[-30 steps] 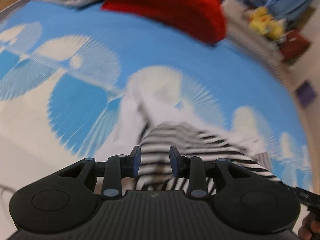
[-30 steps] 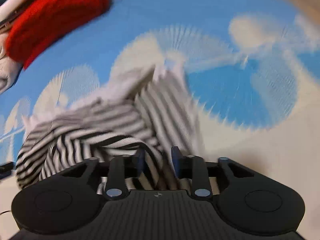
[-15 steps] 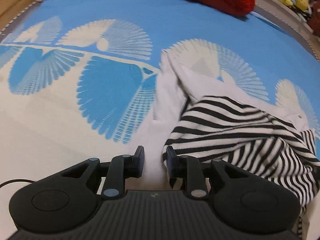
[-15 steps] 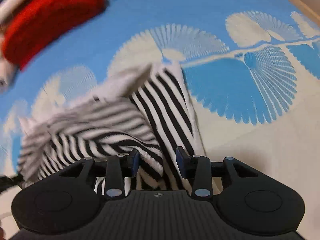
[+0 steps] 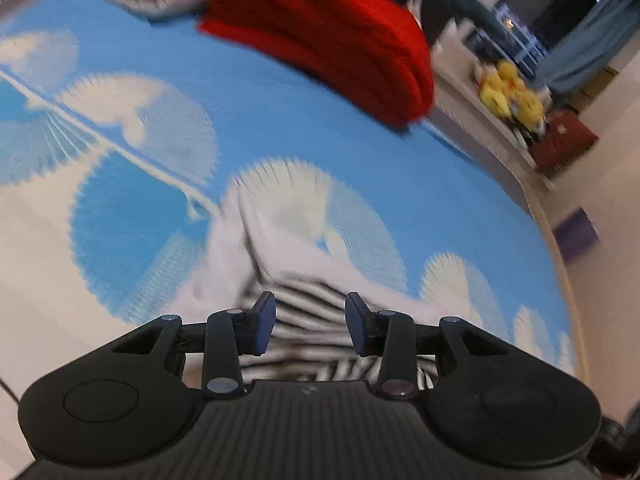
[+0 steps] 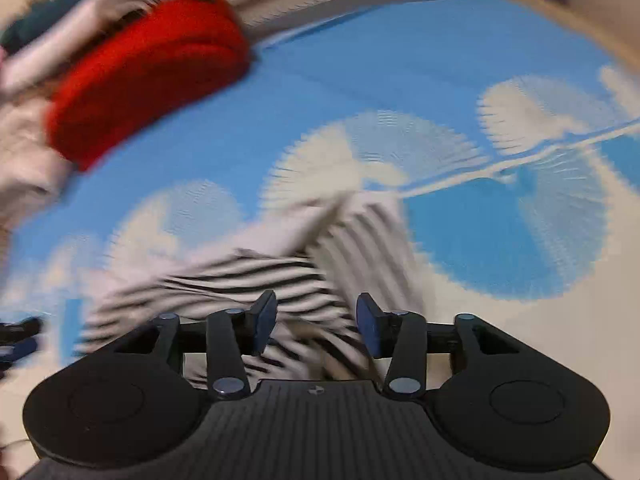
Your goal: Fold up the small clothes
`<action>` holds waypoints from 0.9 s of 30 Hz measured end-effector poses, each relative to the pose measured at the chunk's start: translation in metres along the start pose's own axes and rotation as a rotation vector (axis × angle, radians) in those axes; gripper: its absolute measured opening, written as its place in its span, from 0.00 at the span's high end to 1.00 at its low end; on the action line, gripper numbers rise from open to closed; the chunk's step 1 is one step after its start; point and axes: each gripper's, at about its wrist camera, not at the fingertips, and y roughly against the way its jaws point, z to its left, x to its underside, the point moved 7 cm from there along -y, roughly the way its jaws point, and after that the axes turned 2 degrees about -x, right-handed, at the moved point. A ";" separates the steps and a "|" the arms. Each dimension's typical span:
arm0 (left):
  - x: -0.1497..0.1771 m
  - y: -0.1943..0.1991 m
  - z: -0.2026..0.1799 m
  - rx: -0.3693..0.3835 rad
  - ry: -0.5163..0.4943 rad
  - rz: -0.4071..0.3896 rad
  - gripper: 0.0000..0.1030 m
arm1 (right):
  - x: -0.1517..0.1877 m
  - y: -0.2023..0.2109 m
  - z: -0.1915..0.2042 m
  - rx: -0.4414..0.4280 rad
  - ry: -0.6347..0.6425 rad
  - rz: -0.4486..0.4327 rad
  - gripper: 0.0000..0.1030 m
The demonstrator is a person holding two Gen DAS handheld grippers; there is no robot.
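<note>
Black-and-white striped garment (image 5: 312, 320), soft knit, lies crumpled with its white lining (image 5: 280, 252) turned out, low centre in both views, on a blue and cream fan-patterned cover (image 5: 280, 128). Left gripper (image 5: 310, 322): jaws just widened, roughly half open, striped cloth between, pads not pressing. Right gripper (image 6: 316, 322): likewise. Folded red knit (image 5: 328, 32) sits at upper centre of the left view; cover edge (image 5: 552, 232) curves at right, bare cover between

Bright even light, motion blur, fisheye bending
</note>
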 end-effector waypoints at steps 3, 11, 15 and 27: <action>0.033 -0.038 0.017 -0.133 -0.071 0.234 0.61 | 0.012 -0.011 -0.010 -0.033 -0.099 0.083 0.51; 0.040 -0.030 0.010 -0.216 -0.142 0.208 0.69 | 0.043 -0.031 -0.029 0.131 -0.091 0.264 0.52; 0.064 -0.042 0.016 -0.246 -0.180 0.283 0.69 | 0.046 -0.031 -0.025 0.138 -0.042 0.273 0.52; 0.082 0.053 -0.007 -0.309 -0.325 0.162 0.63 | 0.023 0.069 0.008 0.108 0.188 0.015 0.52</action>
